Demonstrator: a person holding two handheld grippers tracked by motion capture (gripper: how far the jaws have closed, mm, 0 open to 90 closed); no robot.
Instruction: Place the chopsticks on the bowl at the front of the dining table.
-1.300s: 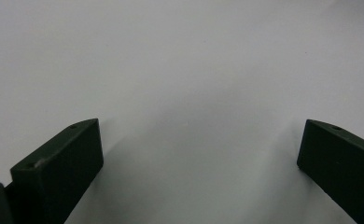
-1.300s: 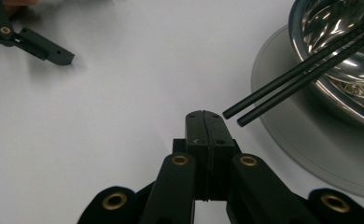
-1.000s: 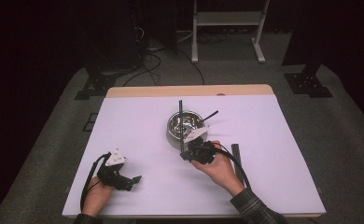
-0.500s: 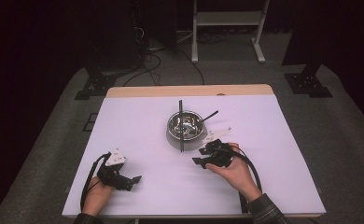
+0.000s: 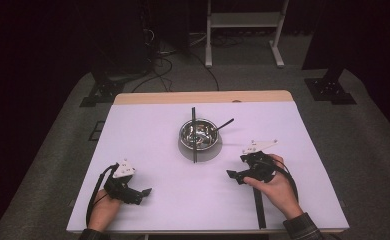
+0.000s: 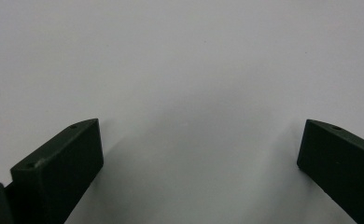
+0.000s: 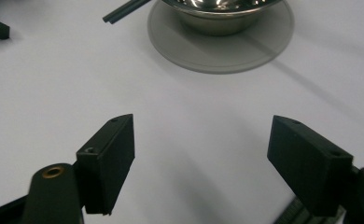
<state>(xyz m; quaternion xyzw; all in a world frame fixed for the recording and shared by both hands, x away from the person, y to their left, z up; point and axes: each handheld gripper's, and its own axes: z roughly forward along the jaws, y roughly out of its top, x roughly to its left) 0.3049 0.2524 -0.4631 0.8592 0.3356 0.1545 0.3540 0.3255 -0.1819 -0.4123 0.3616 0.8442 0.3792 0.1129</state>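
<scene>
High view: a white-topped desk (image 5: pixel 148 150) with a wooden far edge was recorded at the centre of the frame, on grey floor covering. A steel bowl (image 5: pixel 199 134) was noted just above the frame's centre, standing on a grey round mat (image 5: pixel 185 150). A pair of black chopsticks (image 5: pixel 194 145) was laid across the bowl, running from its far side to past its near rim. A second dark utensil (image 5: pixel 223 124) was leaned out of the bowl toward the upper right.

The right gripper (image 5: pixel 236 175) was held in a hand at lower right of centre, near the bowl but apart from it, jaws released and nothing between them. A black strip (image 5: pixel 258 207) was seen on the desk below that hand. The left gripper (image 5: pixel 144 193) was held at lower left, well apart from the bowl, jaws likewise released and nothing grasped.

Right gripper view: both jaws were spread wide over bare desk; the bowl (image 7: pixel 220 14) and mat (image 7: pixel 245 51) were logged at the top of the frame, the chopstick ends (image 7: pixel 124 10) at upper left.

Left gripper view: jaws were parted over plain white desk surface (image 6: pixel 194 70).
</scene>
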